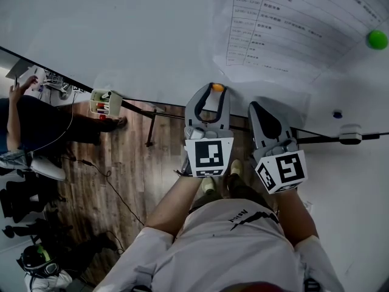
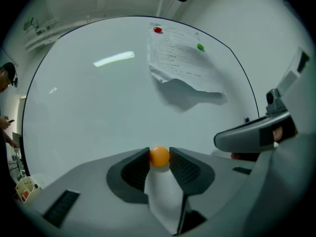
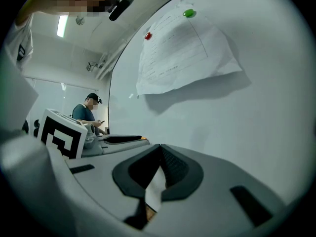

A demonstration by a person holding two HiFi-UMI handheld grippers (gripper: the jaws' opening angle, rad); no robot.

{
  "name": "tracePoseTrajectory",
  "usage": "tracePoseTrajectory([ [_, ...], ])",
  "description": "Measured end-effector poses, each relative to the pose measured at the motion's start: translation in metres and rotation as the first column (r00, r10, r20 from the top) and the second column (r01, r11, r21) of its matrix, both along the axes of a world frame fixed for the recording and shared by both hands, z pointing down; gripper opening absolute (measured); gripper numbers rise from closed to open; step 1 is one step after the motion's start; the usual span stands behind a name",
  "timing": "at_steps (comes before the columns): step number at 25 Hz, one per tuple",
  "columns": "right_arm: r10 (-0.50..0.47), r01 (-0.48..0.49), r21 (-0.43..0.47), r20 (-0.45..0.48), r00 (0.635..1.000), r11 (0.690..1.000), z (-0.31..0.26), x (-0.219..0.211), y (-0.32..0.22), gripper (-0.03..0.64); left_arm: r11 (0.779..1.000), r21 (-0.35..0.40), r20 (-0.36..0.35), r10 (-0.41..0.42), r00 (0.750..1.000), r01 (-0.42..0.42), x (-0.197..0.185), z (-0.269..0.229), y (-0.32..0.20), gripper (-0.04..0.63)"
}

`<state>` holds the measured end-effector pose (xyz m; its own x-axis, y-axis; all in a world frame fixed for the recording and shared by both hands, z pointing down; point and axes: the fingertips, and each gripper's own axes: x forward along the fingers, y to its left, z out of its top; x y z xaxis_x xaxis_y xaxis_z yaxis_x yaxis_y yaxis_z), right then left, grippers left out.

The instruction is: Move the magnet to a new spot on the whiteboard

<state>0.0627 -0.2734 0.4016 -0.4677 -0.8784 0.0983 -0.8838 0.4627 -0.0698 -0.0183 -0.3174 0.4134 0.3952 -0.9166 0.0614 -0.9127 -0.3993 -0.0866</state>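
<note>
My left gripper [image 1: 217, 89] [image 2: 159, 158] is shut on a round orange magnet [image 1: 217, 87] [image 2: 159, 156], held at the jaw tips just off the lower part of the whiteboard [image 1: 121, 35] [image 2: 98, 107]. Beside it on the right, my right gripper [image 1: 255, 107] [image 3: 159, 148] is shut with nothing in it, its tips near the board's bottom edge. A printed sheet [image 1: 285, 23] [image 2: 180, 58] [image 3: 182, 58] hangs on the board under a green magnet [image 1: 377, 39] [image 2: 200, 47] [image 3: 188, 13] and a red magnet [image 2: 157, 30] [image 3: 148, 35].
A whiteboard eraser [image 1: 351, 133] and a small dark magnet [image 1: 337, 114] sit near the board's lower right. A pen cup [image 1: 105, 101] [image 2: 25, 187] hangs at the board's lower left. A person in dark clothes [image 1: 30, 123] [image 3: 89, 110] stands to the left over wood floor [image 1: 121, 169].
</note>
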Motion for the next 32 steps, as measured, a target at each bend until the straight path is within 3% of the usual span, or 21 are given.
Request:
tracePoseTrajectory([
  [9, -0.001, 0.001, -0.001, -0.001, 1.0, 1.0, 0.0, 0.009, -0.002, 0.014, 0.999, 0.023, -0.01, -0.034, 0.999, 0.035, -0.001, 0.0, -0.002, 0.133],
  [21, -0.012, 0.012, 0.003, 0.006, 1.0, 1.0, -0.003, 0.006, 0.009, 0.014, 1.0, 0.022, -0.002, -0.013, 1.0, 0.013, -0.002, -0.004, 0.006, 0.133],
  [32, -0.008, 0.008, -0.005, 0.027, 1.0, 1.0, -0.001, -0.002, 0.03, 0.014, 0.999, 0.002, -0.009, 0.041, 0.999, -0.041, -0.004, -0.011, 0.046, 0.133],
])
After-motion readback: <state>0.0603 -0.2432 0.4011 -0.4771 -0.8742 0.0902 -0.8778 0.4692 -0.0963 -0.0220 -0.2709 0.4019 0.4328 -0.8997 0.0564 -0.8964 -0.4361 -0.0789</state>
